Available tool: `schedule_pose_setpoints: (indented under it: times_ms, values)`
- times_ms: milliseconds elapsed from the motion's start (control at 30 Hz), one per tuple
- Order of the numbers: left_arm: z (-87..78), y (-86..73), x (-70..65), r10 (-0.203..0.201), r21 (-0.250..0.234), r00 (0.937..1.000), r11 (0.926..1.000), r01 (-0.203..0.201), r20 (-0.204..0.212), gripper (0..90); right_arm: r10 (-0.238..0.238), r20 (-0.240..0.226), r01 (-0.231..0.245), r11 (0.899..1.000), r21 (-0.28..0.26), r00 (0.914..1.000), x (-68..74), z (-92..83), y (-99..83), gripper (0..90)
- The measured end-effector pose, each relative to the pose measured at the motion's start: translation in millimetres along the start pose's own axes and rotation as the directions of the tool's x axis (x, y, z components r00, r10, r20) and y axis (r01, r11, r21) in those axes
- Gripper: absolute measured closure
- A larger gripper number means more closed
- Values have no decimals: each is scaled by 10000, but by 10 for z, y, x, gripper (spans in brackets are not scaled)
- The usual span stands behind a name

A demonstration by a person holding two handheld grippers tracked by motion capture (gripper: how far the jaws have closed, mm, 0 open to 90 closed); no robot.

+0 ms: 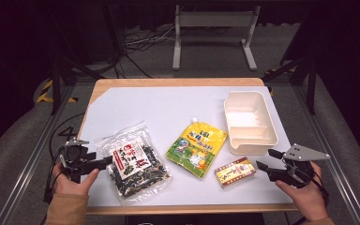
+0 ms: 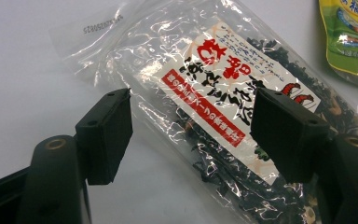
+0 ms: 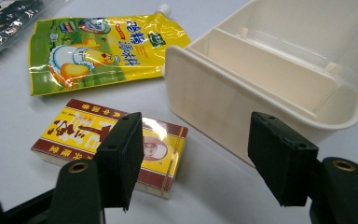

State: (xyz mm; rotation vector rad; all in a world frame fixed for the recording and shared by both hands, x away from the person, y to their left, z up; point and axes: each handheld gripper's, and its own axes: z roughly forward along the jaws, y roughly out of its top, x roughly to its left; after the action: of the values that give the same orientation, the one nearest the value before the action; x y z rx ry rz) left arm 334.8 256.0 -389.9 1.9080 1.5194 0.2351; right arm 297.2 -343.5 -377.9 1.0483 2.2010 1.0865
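A clear bag of dark dried seaweed (image 1: pixel 133 166) (image 2: pixel 223 112) with a red and white label lies at the front left of the white table. My left gripper (image 1: pixel 104 161) (image 2: pixel 191 135) is open, its jaws pointing at the bag's near left edge. A yellow-green spouted pouch (image 1: pixel 196 146) (image 3: pixel 98 49) lies in the middle. A small red and yellow box (image 1: pixel 235 172) (image 3: pixel 109 142) lies front right. My right gripper (image 1: pixel 268 161) (image 3: pixel 196 156) is open, just right of the box and in front of the cream bin (image 1: pixel 249 123) (image 3: pixel 261 88).
The cream bin has a divider inside and holds nothing I can see. The white mat (image 1: pixel 168 108) covers a wooden table top. Black frame rails (image 1: pixel 56 89) flank the table, and a grey stand (image 1: pixel 213 33) sits on the floor behind it.
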Motion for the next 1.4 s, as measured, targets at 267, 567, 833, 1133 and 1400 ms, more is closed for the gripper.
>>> schedule_pose_setpoints:
  times_ms: [267,567,833,1133,1400]
  values:
    - [138,3,168,-595,346,9980,9977,587,226,310,-90,-49,91,9999,145,9999,23,35,-7,349]
    - [276,52,336,-1145,543,9928,9922,1125,347,352,-172,-135,174,9997,174,9998,37,59,-11,349]
    - [408,61,365,-1412,958,9887,9861,1360,502,373,-203,-166,208,9994,270,9997,47,86,-16,344]
    - [528,61,261,-1168,1384,9927,9841,1117,287,475,-382,-188,389,9986,358,9991,82,102,-9,341]
    - [549,44,196,-1118,1180,9937,9866,1123,-111,603,-446,-208,454,9981,414,9988,93,122,-11,342]
